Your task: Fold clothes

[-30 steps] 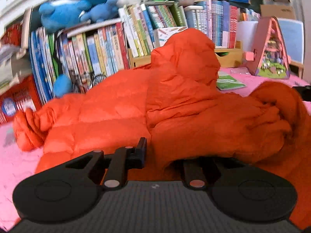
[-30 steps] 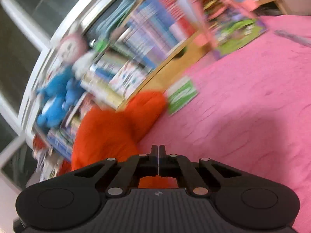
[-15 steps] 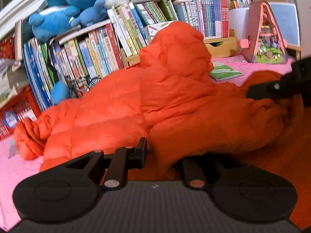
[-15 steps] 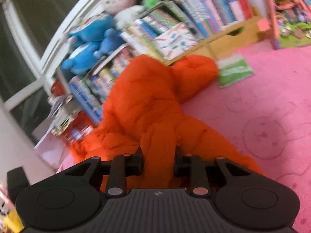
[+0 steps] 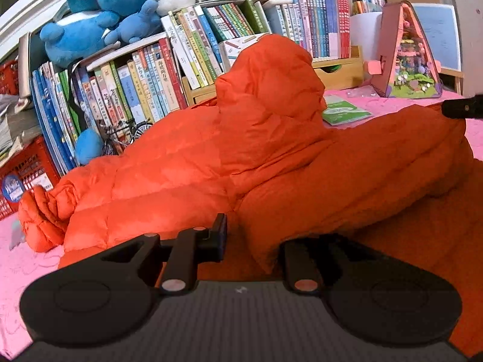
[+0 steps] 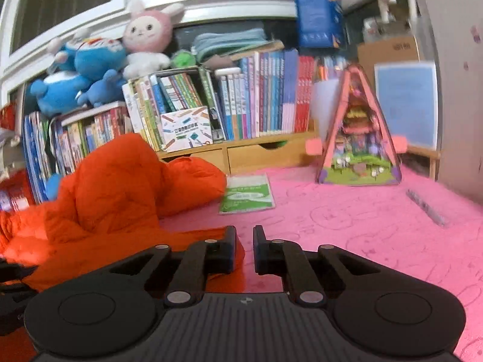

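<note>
An orange puffer jacket [image 5: 241, 157] with a raised hood lies spread on the pink blanket [image 5: 18, 259]. My left gripper [image 5: 253, 238] has its jaws wide apart with a fold of the jacket bulging between them; the right finger is hidden under fabric. In the right wrist view the jacket [image 6: 114, 187] lies at left. My right gripper [image 6: 244, 247] is slightly open and empty, at the jacket's right edge, just above the pink blanket [image 6: 362, 229]. Its tip shows in the left wrist view [image 5: 462, 107].
Shelves of books [image 6: 241, 102] and plush toys [image 6: 90, 69] stand behind the jacket. A green booklet [image 6: 247, 196], a triangular toy house [image 6: 359, 138] and a pen [image 6: 425, 203] lie on the blanket. A red crate [image 5: 24, 175] sits at left.
My right gripper held a fold of the jacket half a second ago; it has let go and now sits empty at the jacket's right edge. My left gripper barely moved.
</note>
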Action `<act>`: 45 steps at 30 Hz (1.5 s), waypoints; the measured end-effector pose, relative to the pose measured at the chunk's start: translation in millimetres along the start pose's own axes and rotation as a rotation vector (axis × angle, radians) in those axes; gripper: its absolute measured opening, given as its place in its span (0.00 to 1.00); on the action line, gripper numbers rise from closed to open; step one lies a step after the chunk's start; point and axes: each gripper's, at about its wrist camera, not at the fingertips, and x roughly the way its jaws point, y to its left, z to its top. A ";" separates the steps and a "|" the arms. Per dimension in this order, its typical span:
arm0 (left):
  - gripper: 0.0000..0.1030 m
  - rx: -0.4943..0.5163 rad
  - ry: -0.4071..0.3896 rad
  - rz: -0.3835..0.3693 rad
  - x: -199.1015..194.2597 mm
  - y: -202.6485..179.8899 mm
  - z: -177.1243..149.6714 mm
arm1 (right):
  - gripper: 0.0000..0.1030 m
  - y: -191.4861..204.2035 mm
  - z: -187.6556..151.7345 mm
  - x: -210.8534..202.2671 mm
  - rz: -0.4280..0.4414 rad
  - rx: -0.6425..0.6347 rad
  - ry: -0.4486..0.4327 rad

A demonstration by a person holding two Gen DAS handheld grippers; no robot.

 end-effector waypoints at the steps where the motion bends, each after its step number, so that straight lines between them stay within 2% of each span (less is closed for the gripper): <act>1: 0.18 0.022 -0.004 0.002 -0.7 -3.8 0.3 | 0.13 -5.3 1.2 0.5 0.004 0.016 0.005; 3: 0.18 0.044 -0.013 0.013 -2.1 -7.4 0.3 | 0.14 -13.3 3.7 -1.7 0.017 0.048 -0.003; 5: 0.16 0.003 -0.015 0.001 -2.2 -0.1 0.5 | 0.17 -31.0 7.2 -6.8 0.127 0.159 -0.012; 8: 0.16 -0.121 -0.010 -0.052 -1.1 19.4 0.1 | 0.35 -65.3 9.7 -13.6 0.316 0.347 -0.036; 9: 0.16 -0.160 -0.006 -0.066 -0.2 24.4 0.0 | 0.47 -74.6 9.2 -14.2 0.366 0.383 -0.034; 11: 0.16 -0.229 0.001 -0.096 0.8 31.4 -0.6 | 0.59 -89.2 8.4 -14.2 0.449 0.436 -0.010; 15: 0.16 -0.347 0.010 -0.162 0.9 44.1 2.0 | 0.59 -93.0 -0.3 -21.8 0.512 0.388 0.055; 19: 0.14 -0.506 0.021 -0.258 4.9 60.9 11.7 | 0.59 -71.0 -7.6 -37.2 0.590 0.281 0.101; 21: 0.13 -0.541 0.003 -0.281 4.8 63.8 20.2 | 0.58 -55.5 -8.6 -39.7 0.618 0.237 0.133; 23: 0.13 -0.546 -0.034 -0.293 1.7 64.1 29.9 | 0.58 -40.0 -10.2 -33.2 0.596 0.216 0.187; 25: 0.13 -0.554 -0.070 -0.308 -1.4 64.5 39.6 | 0.58 -32.8 -13.4 -22.4 0.565 0.252 0.230; 28: 0.13 -0.586 -0.109 -0.351 -4.9 65.1 52.2 | 0.58 -33.3 -21.9 -15.9 0.601 0.362 0.229; 32: 0.13 -0.622 -0.123 -0.403 -3.8 63.0 61.5 | 0.59 -37.2 -24.1 -17.4 0.671 0.473 0.189; 34: 0.13 -0.623 -0.122 -0.410 -2.8 60.0 62.5 | 0.57 -40.6 -15.5 -20.0 0.645 0.466 0.147; 35: 0.14 -0.616 -0.121 -0.402 -2.6 58.1 62.3 | 0.42 -42.3 -11.1 -21.2 0.632 0.462 0.125; 36: 0.14 -0.607 -0.121 -0.389 -2.4 56.5 61.7 | 0.21 -44.0 -6.8 -22.5 0.619 0.458 0.104; 38: 0.16 -0.593 -0.122 -0.351 -2.3 55.7 60.1 | 0.18 -47.4 1.8 -25.0 0.592 0.451 0.062; 41: 0.16 -0.571 -0.120 -0.248 -1.1 57.6 56.2 | 0.14 -51.1 15.3 -31.5 0.521 0.394 0.003; 42: 0.16 -0.572 -0.116 -0.221 0.0 59.4 54.7 | 0.12 -51.2 17.4 -32.1 0.502 0.379 -0.004; 45: 0.16 -0.606 -0.093 -0.205 4.8 67.2 48.7 | 0.10 -47.6 14.5 -24.6 0.513 0.386 0.019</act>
